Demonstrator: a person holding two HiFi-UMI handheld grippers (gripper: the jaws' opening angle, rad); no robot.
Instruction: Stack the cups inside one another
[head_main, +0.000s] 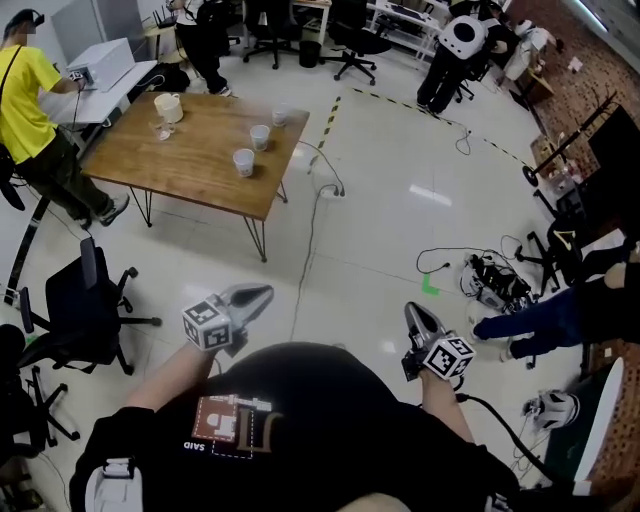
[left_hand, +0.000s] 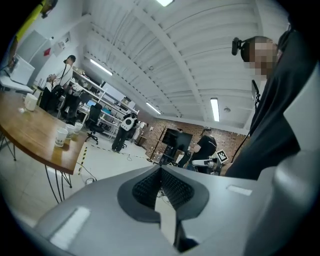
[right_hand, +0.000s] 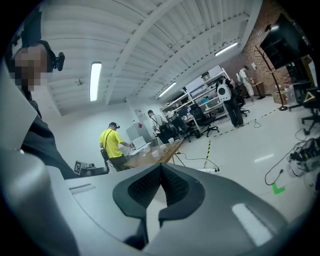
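Several white paper cups stand apart on a wooden table far ahead of me: one cup near its front edge, a second cup behind it. In the left gripper view the cups show small at the left; in the right gripper view the cups are tiny on the distant table. My left gripper and right gripper are held close to my body, well short of the table. Both are shut with nothing between the jaws, as the left gripper and right gripper show in their own views.
A white jug and a clear glass also stand on the table. A person in a yellow shirt stands at its left end. Black office chairs are at my left, cables and gear on the floor.
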